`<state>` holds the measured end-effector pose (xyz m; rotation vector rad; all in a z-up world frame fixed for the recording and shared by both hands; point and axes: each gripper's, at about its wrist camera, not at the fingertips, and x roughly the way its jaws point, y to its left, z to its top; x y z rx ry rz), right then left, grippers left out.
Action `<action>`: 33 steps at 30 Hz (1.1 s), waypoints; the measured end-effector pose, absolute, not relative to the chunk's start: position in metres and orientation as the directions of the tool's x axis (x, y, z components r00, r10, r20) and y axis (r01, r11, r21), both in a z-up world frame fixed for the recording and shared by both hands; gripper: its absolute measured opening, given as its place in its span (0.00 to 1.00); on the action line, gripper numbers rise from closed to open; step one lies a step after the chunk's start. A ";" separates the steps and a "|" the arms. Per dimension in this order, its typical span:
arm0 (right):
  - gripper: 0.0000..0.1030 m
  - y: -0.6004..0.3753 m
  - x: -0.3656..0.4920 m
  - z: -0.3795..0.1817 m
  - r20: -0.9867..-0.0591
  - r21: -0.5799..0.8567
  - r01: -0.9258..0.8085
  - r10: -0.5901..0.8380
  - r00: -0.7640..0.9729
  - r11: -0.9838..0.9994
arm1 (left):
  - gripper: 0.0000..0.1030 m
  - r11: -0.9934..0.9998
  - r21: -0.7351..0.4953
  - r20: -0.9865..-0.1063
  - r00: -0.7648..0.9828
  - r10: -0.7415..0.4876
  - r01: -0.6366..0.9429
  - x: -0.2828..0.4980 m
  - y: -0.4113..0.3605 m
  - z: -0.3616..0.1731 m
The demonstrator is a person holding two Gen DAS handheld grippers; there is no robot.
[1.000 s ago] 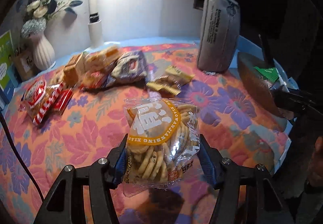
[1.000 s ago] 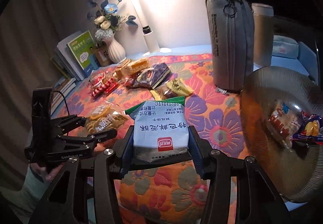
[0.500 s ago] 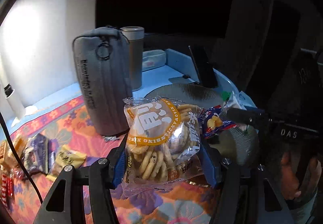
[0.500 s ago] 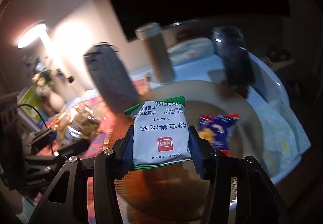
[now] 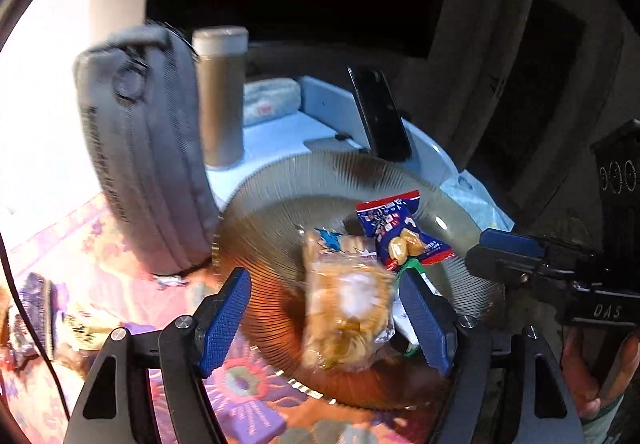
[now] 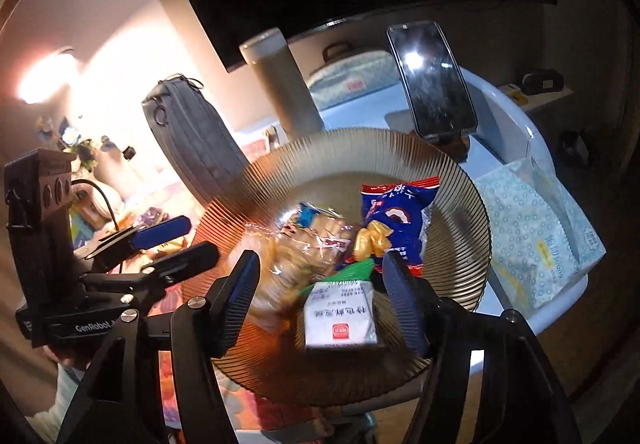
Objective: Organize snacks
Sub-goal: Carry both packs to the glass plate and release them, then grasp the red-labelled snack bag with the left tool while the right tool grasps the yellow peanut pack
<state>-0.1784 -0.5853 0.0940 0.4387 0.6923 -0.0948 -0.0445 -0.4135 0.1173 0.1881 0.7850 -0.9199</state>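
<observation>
A ribbed brown glass plate (image 5: 260, 228) (image 6: 460, 204) holds several snacks. The clear biscuit bag (image 5: 346, 304) (image 6: 288, 256) lies blurred in the plate between my left gripper's open jaws. My left gripper (image 5: 326, 318) is open above the plate's near side; it also shows in the right wrist view (image 6: 176, 240). The white and green packet (image 6: 340, 314) lies in the plate between the spread jaws of my open right gripper (image 6: 324, 300). A blue snack pack (image 5: 400, 232) (image 6: 396, 220) lies further in.
A grey pouch (image 5: 140, 152) (image 6: 192, 148) stands left of the plate, a brown tumbler (image 5: 222, 96) (image 6: 284, 84) behind it. A phone (image 6: 432, 76) leans at the back. A tissue pack (image 6: 532, 240) lies right. More snacks (image 5: 36, 316) lie on the floral cloth, left.
Both grippers have opened and let go of their packets, which have dropped into the plate. Both views have moved closer over the plate.
</observation>
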 end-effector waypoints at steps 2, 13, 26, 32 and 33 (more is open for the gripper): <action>0.61 -0.580 -0.178 0.097 -0.631 0.361 0.211 0.071 0.772 0.908 | 0.72 0.614 -0.180 -0.662 0.367 -0.653 0.769 -0.045 -0.401 0.122; 0.61 -0.517 -0.160 0.110 -0.629 0.307 0.093 0.129 0.766 0.947 | 0.72 0.676 -0.159 -0.637 0.448 -0.627 0.720 -0.058 -0.329 0.132; 0.61 -0.407 -0.115 0.116 -0.652 0.263 -0.120 0.268 0.709 0.957 | 0.72 0.844 -0.182 -0.595 0.626 -0.504 0.505 -0.048 -0.164 0.137; 0.61 -0.352 -0.090 0.112 -0.681 0.231 -0.204 0.308 0.664 0.951 | 0.73 0.906 -0.261 -0.582 0.694 -0.424 0.335 -0.029 -0.066 0.131; 0.61 -0.343 -0.085 0.109 -0.687 0.229 -0.215 0.314 0.655 0.949 | 0.73 0.912 -0.277 -0.580 0.704 -0.410 0.303 -0.026 -0.050 0.129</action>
